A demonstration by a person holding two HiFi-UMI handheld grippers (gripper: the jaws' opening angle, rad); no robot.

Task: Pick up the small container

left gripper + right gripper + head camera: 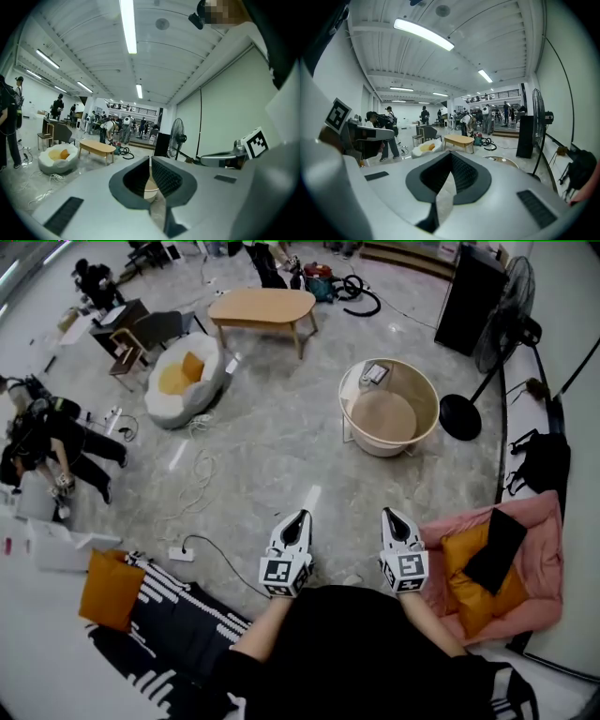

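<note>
A small pale container (375, 374) lies inside a round beige tub-like table (424, 390) on the floor, well ahead of me. Both grippers are held side by side close to my body, pointing towards it. My left gripper (300, 516) is shut, with nothing between its jaws. My right gripper (388, 512) is also shut and empty. In the left gripper view the closed left gripper (150, 160) points at the beige table (150, 190), seen low between the jaws. In the right gripper view the closed right gripper (451, 155) has the table's rim (502, 161) just beyond to the right.
A wooden coffee table (262, 307) and a white beanbag (211, 367) stand farther back on the left. A standing fan (502, 324) and a black cabinet (469, 298) are on the right. A pink cushion bed (539, 521) lies right of me, a striped rug (178, 615) and power strip (183, 554) left. People crouch at the far left (56, 442).
</note>
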